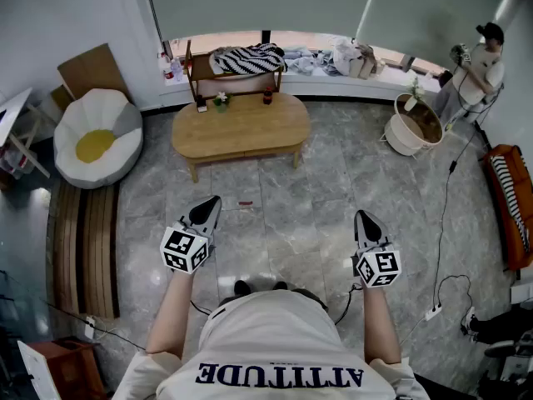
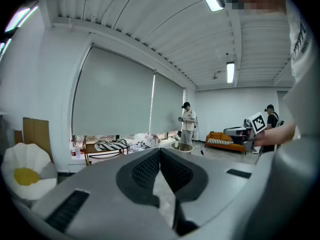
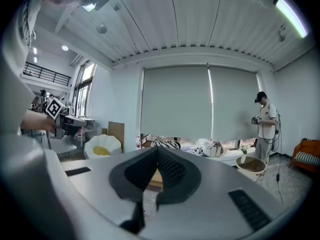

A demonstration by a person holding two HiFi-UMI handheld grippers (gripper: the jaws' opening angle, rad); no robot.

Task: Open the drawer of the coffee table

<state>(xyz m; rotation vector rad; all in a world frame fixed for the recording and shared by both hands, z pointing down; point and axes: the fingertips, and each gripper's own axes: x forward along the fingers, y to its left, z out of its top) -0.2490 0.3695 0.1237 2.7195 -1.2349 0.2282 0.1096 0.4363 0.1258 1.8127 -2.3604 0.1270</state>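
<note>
The oval wooden coffee table (image 1: 241,126) stands on the grey stone floor, well ahead of both grippers; I cannot make out a drawer on its near side. My left gripper (image 1: 213,200) is held above the floor, pointing toward the table's left half, its jaws shut with nothing between them. My right gripper (image 1: 361,215) is held level with it, further right, also shut and empty. In the left gripper view the fingertips (image 2: 160,149) meet. In the right gripper view the right gripper (image 3: 158,149) is closed, and a strip of the table (image 3: 154,180) shows below the tips.
Behind the table is a wooden shelf (image 1: 237,65) with a striped cloth. An egg-shaped beanbag (image 1: 96,140) lies at left, a slatted bench (image 1: 83,248) near left. A round basket (image 1: 412,123), a person (image 1: 475,69), an orange sofa (image 1: 512,198) and floor cables (image 1: 445,215) are at right.
</note>
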